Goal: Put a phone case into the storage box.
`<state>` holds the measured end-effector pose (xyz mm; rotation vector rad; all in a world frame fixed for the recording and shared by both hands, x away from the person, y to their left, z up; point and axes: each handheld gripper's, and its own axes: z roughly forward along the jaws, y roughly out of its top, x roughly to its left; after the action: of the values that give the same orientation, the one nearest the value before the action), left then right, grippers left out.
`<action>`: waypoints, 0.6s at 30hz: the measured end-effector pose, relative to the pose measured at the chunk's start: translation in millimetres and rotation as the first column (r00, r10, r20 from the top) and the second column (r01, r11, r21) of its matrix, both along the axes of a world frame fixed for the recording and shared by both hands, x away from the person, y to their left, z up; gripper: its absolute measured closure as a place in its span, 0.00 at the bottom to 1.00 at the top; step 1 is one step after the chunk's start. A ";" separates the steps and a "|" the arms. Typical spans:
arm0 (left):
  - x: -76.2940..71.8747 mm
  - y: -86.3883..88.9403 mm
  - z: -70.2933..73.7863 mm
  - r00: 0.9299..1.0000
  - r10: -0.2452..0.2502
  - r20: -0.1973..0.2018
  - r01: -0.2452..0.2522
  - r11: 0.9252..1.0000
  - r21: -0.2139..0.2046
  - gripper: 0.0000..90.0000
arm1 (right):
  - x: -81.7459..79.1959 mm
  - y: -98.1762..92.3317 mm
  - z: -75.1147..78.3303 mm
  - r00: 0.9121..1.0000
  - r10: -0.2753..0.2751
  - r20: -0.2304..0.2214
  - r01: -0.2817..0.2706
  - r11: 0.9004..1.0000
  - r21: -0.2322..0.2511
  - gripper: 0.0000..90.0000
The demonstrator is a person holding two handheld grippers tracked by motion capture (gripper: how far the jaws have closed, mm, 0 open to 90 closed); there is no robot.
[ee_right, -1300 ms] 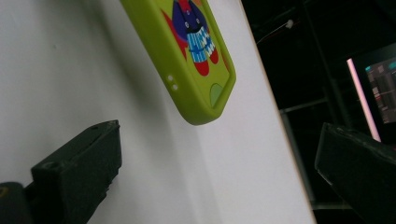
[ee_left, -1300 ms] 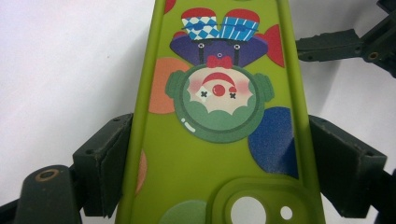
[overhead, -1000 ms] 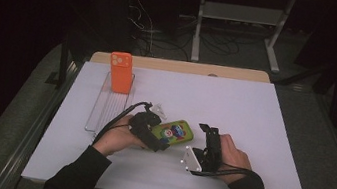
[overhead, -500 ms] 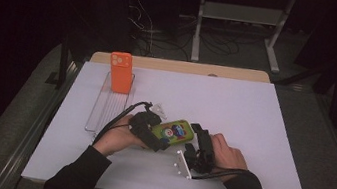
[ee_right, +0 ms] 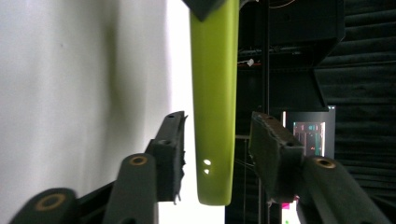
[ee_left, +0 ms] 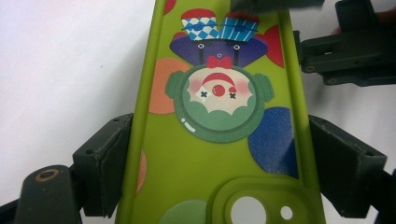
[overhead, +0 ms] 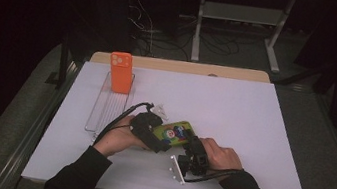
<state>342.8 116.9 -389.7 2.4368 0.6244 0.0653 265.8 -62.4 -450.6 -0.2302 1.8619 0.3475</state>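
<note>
Green case is clamped across its width by left gripper near the table's front edge. Right gripper jaws have just been closing around its end, pads not yet touching. Handover or placing in the rack beside the orange case judged left.

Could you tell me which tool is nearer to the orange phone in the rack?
Left. The left tool lies below the orange phone; the right tool sits farther right.
</note>
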 end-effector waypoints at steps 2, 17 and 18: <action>0.0 0.1 0.1 1.000 0.002 0.001 -0.002 1.000 -0.003 0.17 | -0.4 0.6 -0.1 1.000 0.005 -0.004 -0.005 1.000 -0.007 0.66; 1.3 1.4 -0.2 1.000 0.004 -0.009 -0.004 1.000 -0.012 0.16 | -2.2 2.8 -0.7 1.000 0.010 0.009 -0.010 0.999 -0.037 0.83; 1.5 1.5 -0.3 1.000 0.002 -0.009 -0.003 1.000 -0.012 0.16 | -2.4 3.1 -0.7 1.000 0.009 0.009 -0.008 0.999 -0.039 0.83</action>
<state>344.3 118.4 -390.0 2.4257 0.6301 0.0512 263.4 -59.3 -451.3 -0.2659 1.8601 0.3158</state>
